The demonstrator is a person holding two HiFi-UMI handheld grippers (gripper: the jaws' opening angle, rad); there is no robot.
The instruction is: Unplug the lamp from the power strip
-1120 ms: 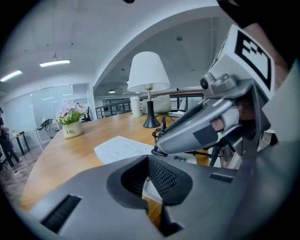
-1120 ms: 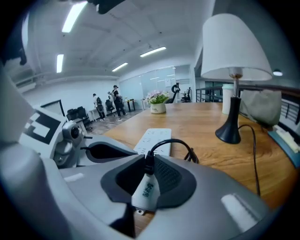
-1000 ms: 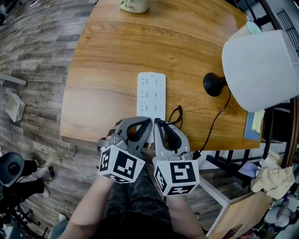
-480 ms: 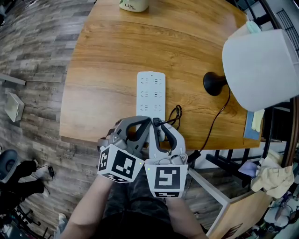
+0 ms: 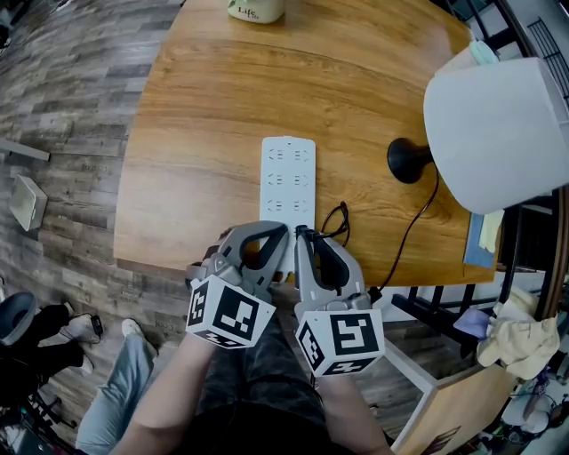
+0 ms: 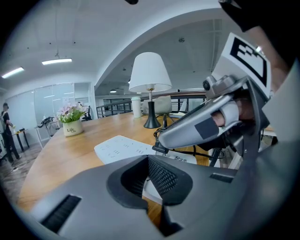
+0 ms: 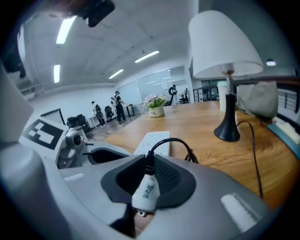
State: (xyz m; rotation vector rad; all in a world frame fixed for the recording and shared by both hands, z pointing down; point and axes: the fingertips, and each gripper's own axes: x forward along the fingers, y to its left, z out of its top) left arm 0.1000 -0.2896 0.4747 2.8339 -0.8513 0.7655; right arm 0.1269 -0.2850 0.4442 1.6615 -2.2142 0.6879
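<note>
The white power strip (image 5: pixel 287 173) lies on the wooden table (image 5: pixel 204 133), pointing away from me. My right gripper (image 5: pixel 304 233) sits at its near end, shut on the lamp's white plug (image 7: pixel 146 194). The plug's prongs are bare, clear of the strip (image 7: pixel 152 140). Its black cord (image 5: pixel 336 220) loops away to the lamp's black base (image 5: pixel 407 161) under the white shade (image 5: pixel 498 133). My left gripper (image 5: pixel 280 231) is close beside the right one. Its pads (image 6: pixel 161 176) stand close together over the strip's near end (image 6: pixel 122 147); I cannot tell whether they pinch it.
A small flower pot (image 5: pixel 256 9) stands at the table's far edge. The near table edge runs just under both grippers. A white chair frame (image 5: pixel 418 355) is at the lower right. A person's leg (image 5: pixel 116 400) shows at the lower left. Several people (image 7: pixel 117 108) stand far off.
The right gripper's marker cube swung a little left, then back right; its jaws stayed at the strip's near end. A person's leg has come into view at the lower left.
</note>
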